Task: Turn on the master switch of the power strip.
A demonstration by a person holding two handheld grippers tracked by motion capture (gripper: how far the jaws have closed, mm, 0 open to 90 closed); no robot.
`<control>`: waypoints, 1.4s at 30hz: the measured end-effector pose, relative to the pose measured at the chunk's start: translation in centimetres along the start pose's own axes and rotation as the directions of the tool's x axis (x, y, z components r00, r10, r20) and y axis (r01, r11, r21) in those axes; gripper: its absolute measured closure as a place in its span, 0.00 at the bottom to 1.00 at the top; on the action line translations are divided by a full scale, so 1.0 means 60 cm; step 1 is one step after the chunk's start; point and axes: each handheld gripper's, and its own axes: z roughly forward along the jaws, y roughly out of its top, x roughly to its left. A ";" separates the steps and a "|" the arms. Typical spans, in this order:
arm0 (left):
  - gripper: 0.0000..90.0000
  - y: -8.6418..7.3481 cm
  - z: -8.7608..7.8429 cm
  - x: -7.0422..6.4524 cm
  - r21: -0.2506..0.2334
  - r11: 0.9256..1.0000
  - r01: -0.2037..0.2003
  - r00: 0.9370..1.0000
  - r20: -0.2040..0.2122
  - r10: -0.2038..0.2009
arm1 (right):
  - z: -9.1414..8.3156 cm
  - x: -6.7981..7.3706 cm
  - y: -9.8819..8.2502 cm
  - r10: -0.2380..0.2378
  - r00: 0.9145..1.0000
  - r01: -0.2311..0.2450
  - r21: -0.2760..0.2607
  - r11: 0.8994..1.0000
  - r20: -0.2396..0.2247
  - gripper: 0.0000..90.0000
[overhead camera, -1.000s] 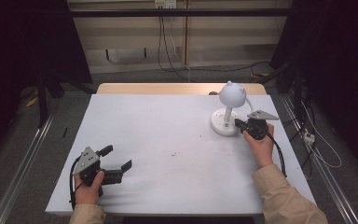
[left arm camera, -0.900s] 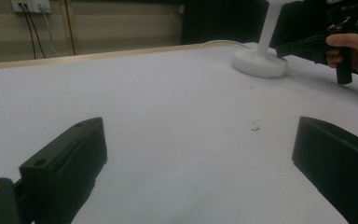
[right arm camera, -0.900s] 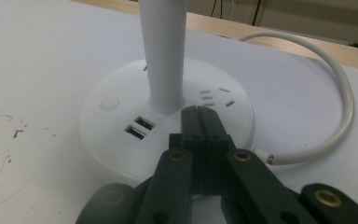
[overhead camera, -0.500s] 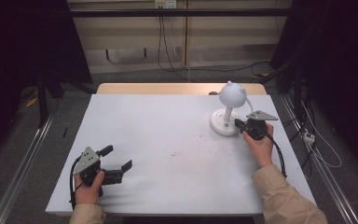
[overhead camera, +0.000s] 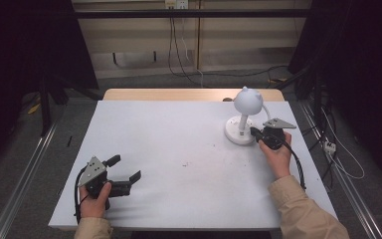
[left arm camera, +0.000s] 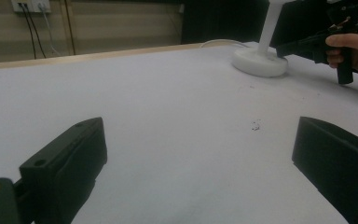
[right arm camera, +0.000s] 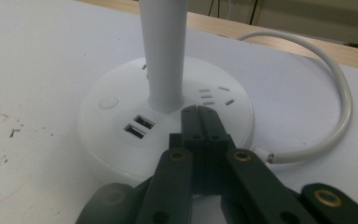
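While nothing visibly shifted across the preceding second, both hands stayed where they were, which suggested a pause or slow press rather than a transfer. Nearest the person, the left tool (overhead camera: 122,174) rested on the white tabletop (overhead camera: 179,149) at its near left, jaws spread wide and empty. Farther off, at the far right, the right tool (right arm camera: 201,122) had its jaws closed together with nothing between them, their tips lying over the round base (right arm camera: 121,140) of the white desk lamp (overhead camera: 243,119), just beside the stem (right arm camera: 164,51) and near the USB ports (right arm camera: 139,127). The lamp's long axis stood upright; its round head (overhead camera: 248,101) topped the stem, and its cord (right arm camera: 340,93) trailed toward the far edge.
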 end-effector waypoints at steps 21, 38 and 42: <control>0.03 0.000 -0.005 0.001 -0.005 1.000 -0.001 1.000 -0.005 0.001 | 0.002 0.006 -0.002 0.015 1.000 -0.015 -0.004 1.000 0.008 1.00; 0.03 0.001 -0.008 0.002 -0.014 1.000 0.004 1.000 -0.009 -0.004 | -0.002 0.006 0.000 0.024 1.000 -0.024 0.003 1.000 0.003 1.00; 0.03 0.001 -0.006 0.002 -0.013 1.000 0.005 1.000 -0.005 -0.006 | -0.005 0.004 0.002 0.045 0.999 -0.045 0.000 0.999 -0.003 1.00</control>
